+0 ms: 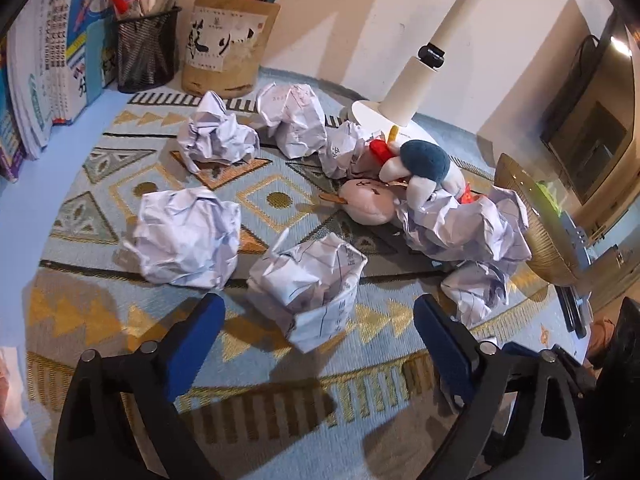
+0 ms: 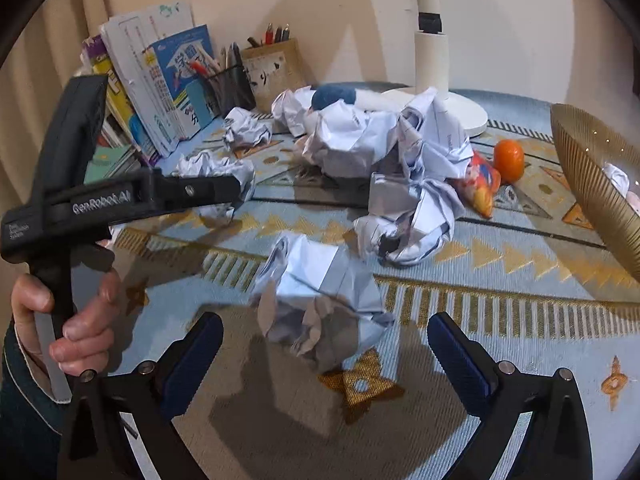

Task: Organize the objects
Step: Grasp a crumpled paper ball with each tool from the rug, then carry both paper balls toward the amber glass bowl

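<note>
Only the right wrist view shows the orange (image 2: 508, 159).

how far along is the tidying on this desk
Barely started. Done: one paper ball seems to lie in the gold basket. In hand: nothing; the left gripper and right gripper are both open, each lined up on a crumpled paper ball. Left: many paper balls, the plush toy, the orange and a snack packet are on the patterned mat.

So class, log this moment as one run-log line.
left gripper: open, over paper ball | right gripper: open, at paper ball | gold bowl: right edge
</note>
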The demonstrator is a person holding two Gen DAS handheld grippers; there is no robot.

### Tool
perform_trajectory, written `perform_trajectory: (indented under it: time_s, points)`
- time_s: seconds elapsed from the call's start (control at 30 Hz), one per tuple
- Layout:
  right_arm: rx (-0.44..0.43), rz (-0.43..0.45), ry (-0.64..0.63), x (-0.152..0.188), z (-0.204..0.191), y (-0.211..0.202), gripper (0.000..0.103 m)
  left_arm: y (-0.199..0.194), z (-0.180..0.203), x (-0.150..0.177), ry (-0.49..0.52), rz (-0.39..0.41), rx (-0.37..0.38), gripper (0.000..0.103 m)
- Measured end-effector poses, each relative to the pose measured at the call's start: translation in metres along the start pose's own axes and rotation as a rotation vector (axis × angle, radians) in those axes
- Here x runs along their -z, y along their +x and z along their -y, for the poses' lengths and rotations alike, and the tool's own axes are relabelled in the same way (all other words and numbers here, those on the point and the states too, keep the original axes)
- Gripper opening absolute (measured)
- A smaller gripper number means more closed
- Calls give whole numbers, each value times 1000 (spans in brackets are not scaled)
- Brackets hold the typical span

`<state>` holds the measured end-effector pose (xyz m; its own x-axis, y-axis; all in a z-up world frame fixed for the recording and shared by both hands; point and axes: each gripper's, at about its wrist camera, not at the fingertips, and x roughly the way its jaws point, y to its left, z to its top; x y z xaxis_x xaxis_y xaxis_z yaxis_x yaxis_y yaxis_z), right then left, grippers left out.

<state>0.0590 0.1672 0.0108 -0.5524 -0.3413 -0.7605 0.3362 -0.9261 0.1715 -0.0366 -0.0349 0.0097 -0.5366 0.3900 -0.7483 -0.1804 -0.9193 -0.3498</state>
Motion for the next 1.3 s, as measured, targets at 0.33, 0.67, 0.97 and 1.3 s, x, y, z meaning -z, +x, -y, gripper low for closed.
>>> perform_trajectory:
  time_s: [0.33,0.67,0.97,1.3]
  points:
    - [-21,18,-25,-2,-2,3,58,-6,25,13,105,30,-23,41]
    - [77,77,-2,18,53,-50,61,-27,70,32,143,162,142,41]
    - [55,25,4,24,81,-39,82,-17,76,40,219,145,32,41]
    - [75,2,27,24,83,-33,89,-17,81,44,248,144,18,41]
